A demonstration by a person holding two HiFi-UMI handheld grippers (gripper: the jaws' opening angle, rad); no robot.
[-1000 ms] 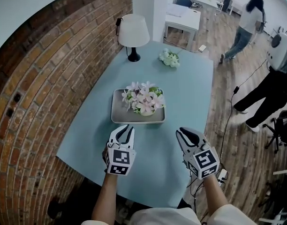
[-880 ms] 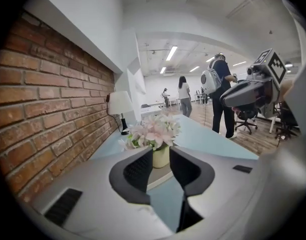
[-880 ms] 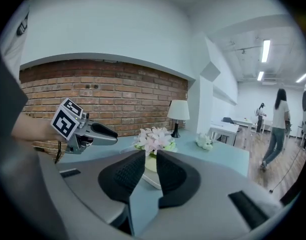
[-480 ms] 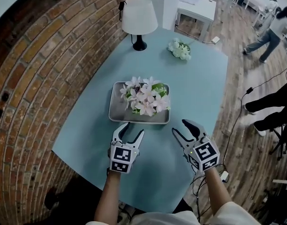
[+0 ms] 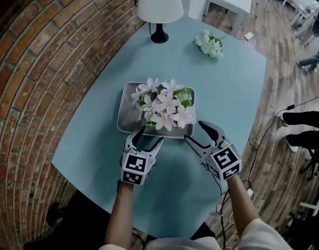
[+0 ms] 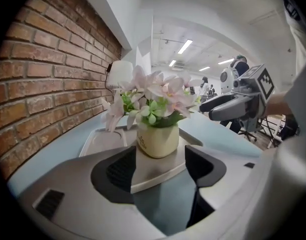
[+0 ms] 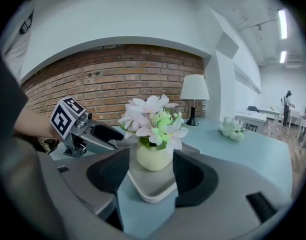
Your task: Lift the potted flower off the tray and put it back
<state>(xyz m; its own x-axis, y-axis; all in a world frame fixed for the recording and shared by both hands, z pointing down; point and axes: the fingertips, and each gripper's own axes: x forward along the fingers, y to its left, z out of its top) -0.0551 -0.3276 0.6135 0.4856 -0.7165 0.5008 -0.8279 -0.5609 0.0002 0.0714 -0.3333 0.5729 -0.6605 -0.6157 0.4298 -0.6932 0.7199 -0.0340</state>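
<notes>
potted flower: upright in the tray, on the tray half away from the brick wall; cream pot, pink-white blooms, not lifted
tray: grey, flat on the table, about mid-table, nearer the wall-side edge
left claw: jaws apart, have just been opening; tips at the tray's near rim, near the wall-side part. The rim shows in the gap, the pot stands beyond it, and no pad presses on anything
right claw: jaws apart, have just been opening; tips at the tray's near corner on the side away from the wall. The corner shows in the gap and the pot is not gripped
claws: side by side, both aimed at the pot from the table's near edge
lamp: table's far corner by the wall
loose flower bunch: near the far edge, beside the lamp
</notes>
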